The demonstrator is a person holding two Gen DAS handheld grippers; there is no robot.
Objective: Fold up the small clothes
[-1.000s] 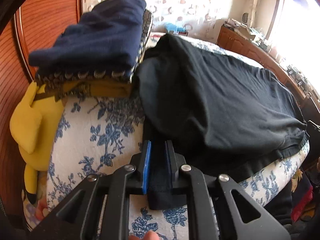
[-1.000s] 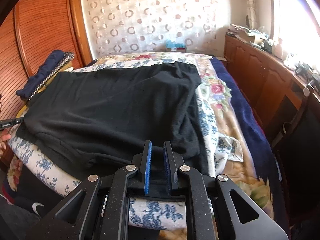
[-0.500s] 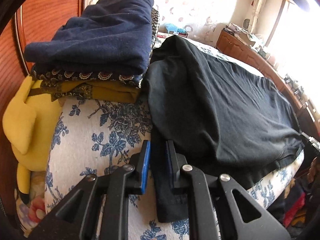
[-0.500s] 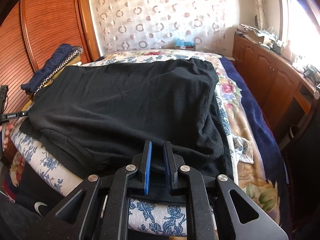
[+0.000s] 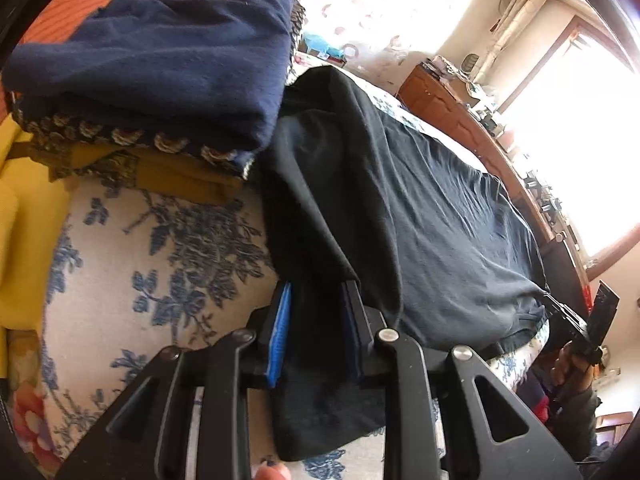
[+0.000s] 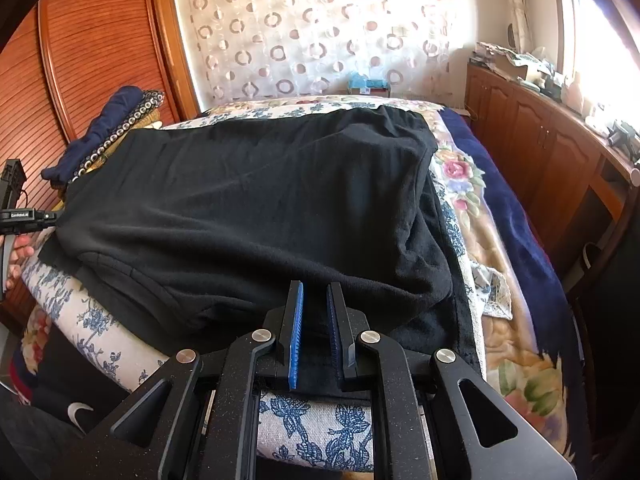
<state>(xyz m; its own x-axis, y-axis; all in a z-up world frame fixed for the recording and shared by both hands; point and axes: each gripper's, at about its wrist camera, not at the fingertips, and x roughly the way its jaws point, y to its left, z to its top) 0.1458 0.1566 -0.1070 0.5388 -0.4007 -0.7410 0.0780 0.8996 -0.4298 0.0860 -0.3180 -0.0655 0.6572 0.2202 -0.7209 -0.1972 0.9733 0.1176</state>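
A black garment (image 6: 256,208) lies spread over the flowered bed cover, its near edge folded over; it also shows in the left wrist view (image 5: 420,216). My left gripper (image 5: 318,304) has its jaws parted, with the garment's left corner lying loose between the blue pads. My right gripper (image 6: 316,312) holds the garment's right near edge between nearly closed pads. The left gripper shows at the far left of the right wrist view (image 6: 24,216), and the right gripper at the far right of the left wrist view (image 5: 576,332).
A stack of folded clothes, navy on top (image 5: 168,52), sits at the bed's left by the wooden wardrobe (image 6: 72,40). A yellow plush (image 5: 24,220) lies below it. A wooden sideboard (image 6: 540,148) runs along the right under the window.
My left gripper has opened its jaws and moved lower and closer to the stack, letting the garment corner go slack. My right gripper has stayed closed on the edge.
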